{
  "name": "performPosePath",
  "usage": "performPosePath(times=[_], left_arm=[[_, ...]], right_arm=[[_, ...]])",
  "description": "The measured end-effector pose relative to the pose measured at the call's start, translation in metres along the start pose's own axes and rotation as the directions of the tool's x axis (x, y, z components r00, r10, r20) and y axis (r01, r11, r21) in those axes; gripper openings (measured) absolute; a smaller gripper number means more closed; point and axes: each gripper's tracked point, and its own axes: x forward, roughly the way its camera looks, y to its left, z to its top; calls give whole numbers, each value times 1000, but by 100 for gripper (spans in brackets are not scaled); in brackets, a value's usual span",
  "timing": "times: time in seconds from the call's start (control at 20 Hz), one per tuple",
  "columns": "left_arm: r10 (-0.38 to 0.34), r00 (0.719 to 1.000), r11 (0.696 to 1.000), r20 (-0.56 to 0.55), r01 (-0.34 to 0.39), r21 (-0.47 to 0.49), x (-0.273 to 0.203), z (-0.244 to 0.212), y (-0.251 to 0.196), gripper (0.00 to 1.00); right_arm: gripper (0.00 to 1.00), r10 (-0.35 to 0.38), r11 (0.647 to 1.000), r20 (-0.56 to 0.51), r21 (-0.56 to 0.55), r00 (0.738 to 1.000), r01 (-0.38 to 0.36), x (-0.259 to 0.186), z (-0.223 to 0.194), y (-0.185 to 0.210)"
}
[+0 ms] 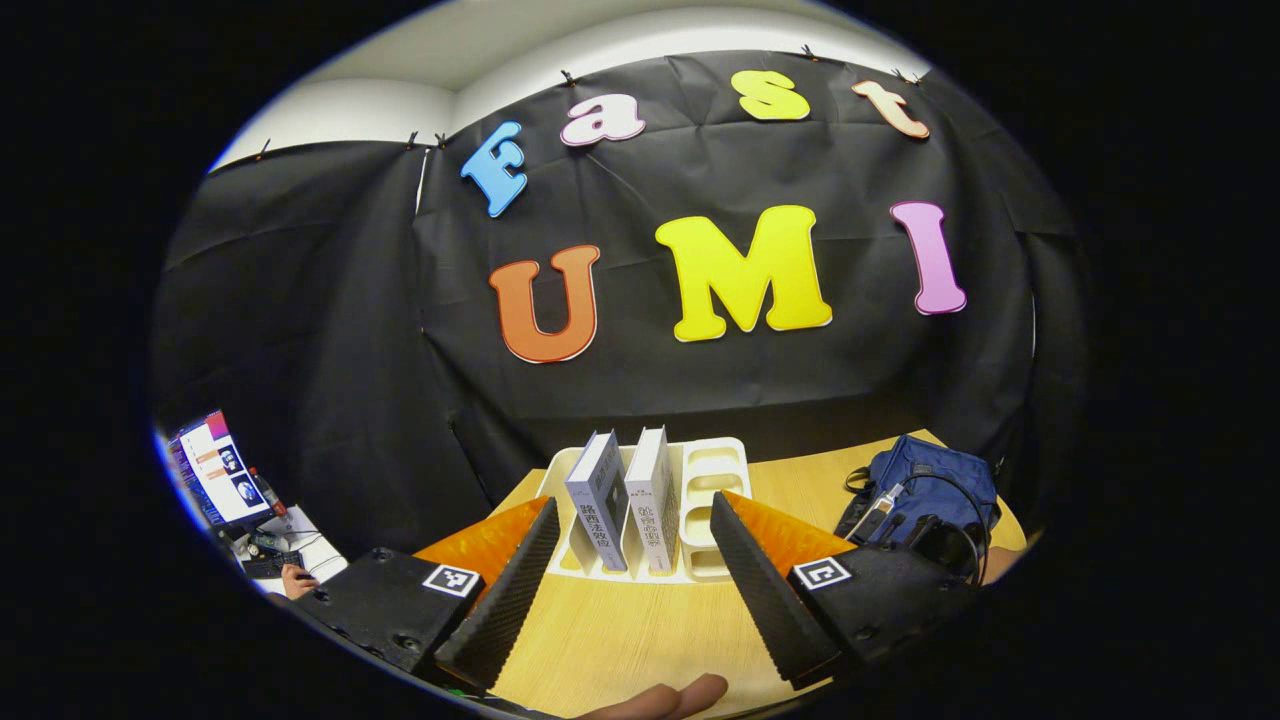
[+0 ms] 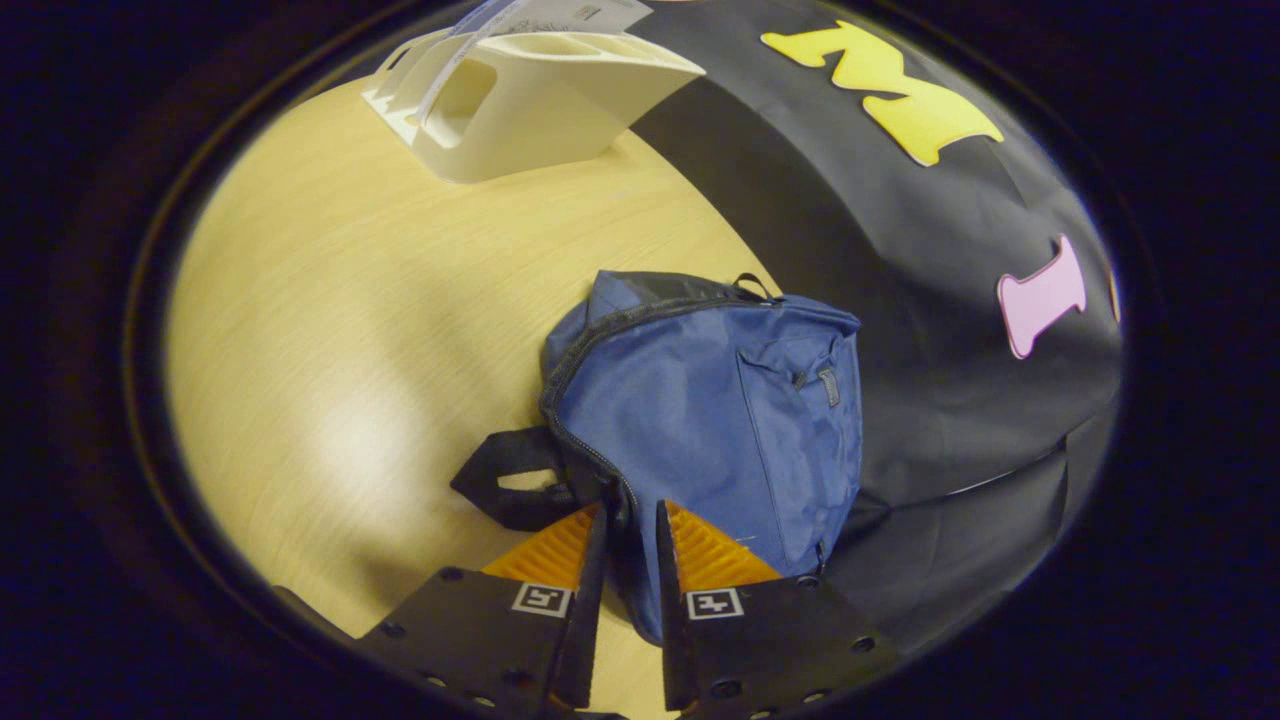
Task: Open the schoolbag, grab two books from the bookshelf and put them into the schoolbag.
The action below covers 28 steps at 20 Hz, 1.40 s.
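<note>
Status, left gripper view first. My left tool (image 1: 628, 560) is spread wide, nothing between its fingers, hanging over the desk (image 1: 620, 640) at bottom centre. Dead ahead in mid-frame: the white bookshelf (image 1: 712, 470), a slotted desktop rack. Both books are in it, upright, side by side: the grey book (image 1: 597, 500) on the left, the white book (image 1: 652, 500) just right of it. Slots further right are empty. So no book has been pulled yet. Far right of that frame, the blue schoolbag (image 1: 935, 480) lies on the desk, well apart from the rack.

Right gripper view: bookshelf (image 2: 540, 110) at top left, bare desk (image 2: 330, 330) below it, schoolbag (image 2: 720, 410) centre to lower centre. My right tool (image 2: 630, 540) is at the bottom, fingers narrowed to a slim gap right at the lower end of the zipper (image 2: 580, 350) track. Something dark sits in that gap, likely the zip pull, but I cannot tell whether both fingers actually press on it. The zipper line looks closed along its visible run, so the bag reads as not yet opened.

My call: step one is in hand, nothing finished. Left to do: unzip, then two book transfers.
</note>
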Motion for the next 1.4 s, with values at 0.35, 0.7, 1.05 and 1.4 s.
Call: performPosePath(times=[0.35, 0.7, 1.05, 1.4], left_arm=[[65, 998, 998, -2, -65, 27, -12, 11, -29, 97], [28, 1000, 998, -6, -28, 60, -17, 9, -35, 97], [-3, 1000, 999, -13, 4, 50, -13, 0, -11, 98], [-18, 1000, 1000, -26, 18, 20, -1, -13, 16, 98]], right_arm=[[27, 161, 987, 7, 6, 987, -161, -9, -10, 25], [43, 101, 995, 19, -4, 995, -101, 5, -6, 10], [17, 56, 998, -22, -27, 998, -56, 12, 6, 10], [7, 36, 997, 3, -63, 999, -35, 25, 19, 16]])
